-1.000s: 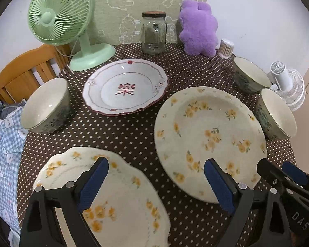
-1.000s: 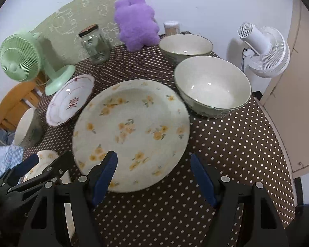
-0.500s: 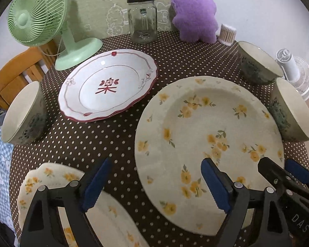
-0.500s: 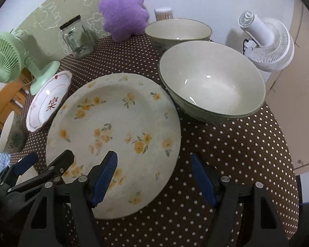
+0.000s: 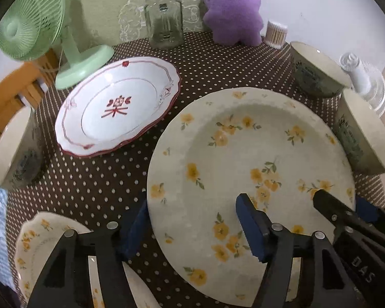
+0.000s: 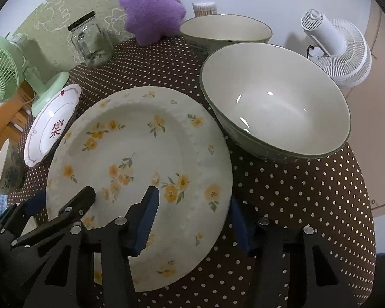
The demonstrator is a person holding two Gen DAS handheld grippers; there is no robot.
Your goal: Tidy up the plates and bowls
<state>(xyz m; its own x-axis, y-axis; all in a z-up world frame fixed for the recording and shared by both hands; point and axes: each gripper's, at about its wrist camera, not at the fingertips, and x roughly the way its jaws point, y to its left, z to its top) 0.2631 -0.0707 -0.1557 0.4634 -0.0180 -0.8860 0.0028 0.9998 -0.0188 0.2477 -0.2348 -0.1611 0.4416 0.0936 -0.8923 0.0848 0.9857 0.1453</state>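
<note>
- Left-wrist view: the left gripper (image 5: 192,228) is seen closing over the near left rim of the large yellow-flowered plate (image 5: 243,159). One blue pad is set outside the rim over the cloth, the other above the plate's inner face; whether either pad yet presses on the plate cannot be told.
- The right gripper (image 6: 193,220) is likewise closing, straddling the same plate's near right rim (its inner pad is above the floral well, its outer pad is down beside the edge). Contact cannot be confirmed here either.
- The plate is laid flat near the middle of the brown polka-dot tablecloth (image 5: 95,179), between both grippers.
- A second, scalloped yellow-flowered plate (image 5: 38,233) is partly hidden under the left gripper's frame, at the table's near left.
- A white plate with a red character (image 5: 115,113) is found beyond it, just beside the big plate.
- Three cream bowls with green outsides are seen: the nearest bowl (image 6: 274,107) almost touching the big plate's right edge, a farther bowl (image 6: 225,29) behind that, and a left bowl (image 5: 12,148) at the table's left edge.
- At the back, a green desk fan (image 5: 33,23), a glass jar (image 5: 164,20), a purple plush toy (image 5: 231,10) and a tub of cotton swabs (image 5: 276,33) are lined up.
- A white fan (image 6: 338,51) is placed off the table's right side.
</note>
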